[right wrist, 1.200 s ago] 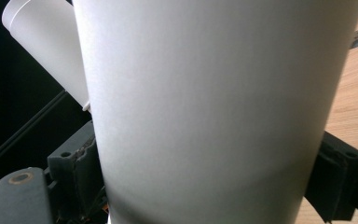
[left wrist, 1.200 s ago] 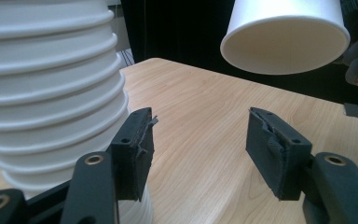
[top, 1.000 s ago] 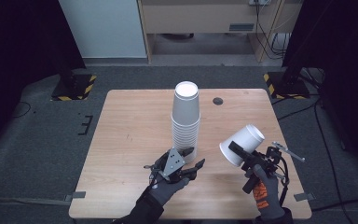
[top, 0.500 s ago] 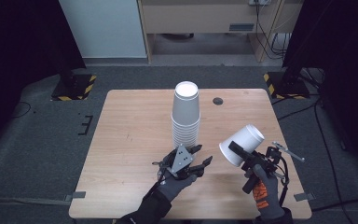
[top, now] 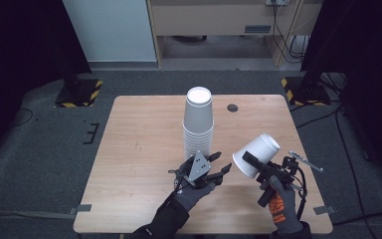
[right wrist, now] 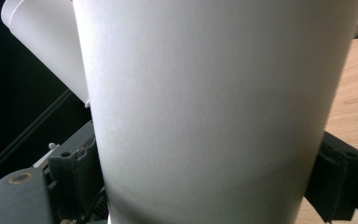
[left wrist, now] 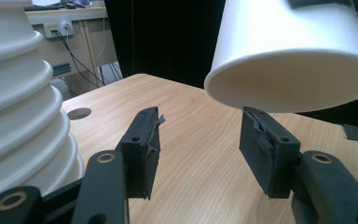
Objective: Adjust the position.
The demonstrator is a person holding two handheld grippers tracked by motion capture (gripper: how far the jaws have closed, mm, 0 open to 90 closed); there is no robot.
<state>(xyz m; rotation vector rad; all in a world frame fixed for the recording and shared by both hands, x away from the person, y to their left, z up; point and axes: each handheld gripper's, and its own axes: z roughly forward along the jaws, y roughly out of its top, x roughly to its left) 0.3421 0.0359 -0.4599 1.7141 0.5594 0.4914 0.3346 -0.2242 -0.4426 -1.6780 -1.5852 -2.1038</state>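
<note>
A tall stack of white paper cups (top: 198,124) stands upside down mid-table; its ribbed rims fill the left of the left gripper view (left wrist: 18,107). My right gripper (top: 251,162) is shut on a single white cup (top: 256,154), held tilted above the table, rim toward the left gripper. That cup's wall (right wrist: 214,107) sits between the right jaws. My left gripper (top: 220,163) lies low beside the stack's foot, pointing at the held cup. Its jaws (left wrist: 198,140) have just been closing, stand apart, and hold nothing. The held cup's rim (left wrist: 293,51) hangs just above its right-hand pad.
The wooden table (top: 139,149) has a small dark round cap (top: 232,107) near its far edge. Grey tape strips (top: 83,208) mark the near corners. Yellow-and-black striped stand feet (top: 79,92) rest on the floor on both sides behind the table.
My left gripper has slid to the right, away from the stack's foot and closer to the held cup, with its jaws a little narrower. The right gripper and its cup have stayed put.
</note>
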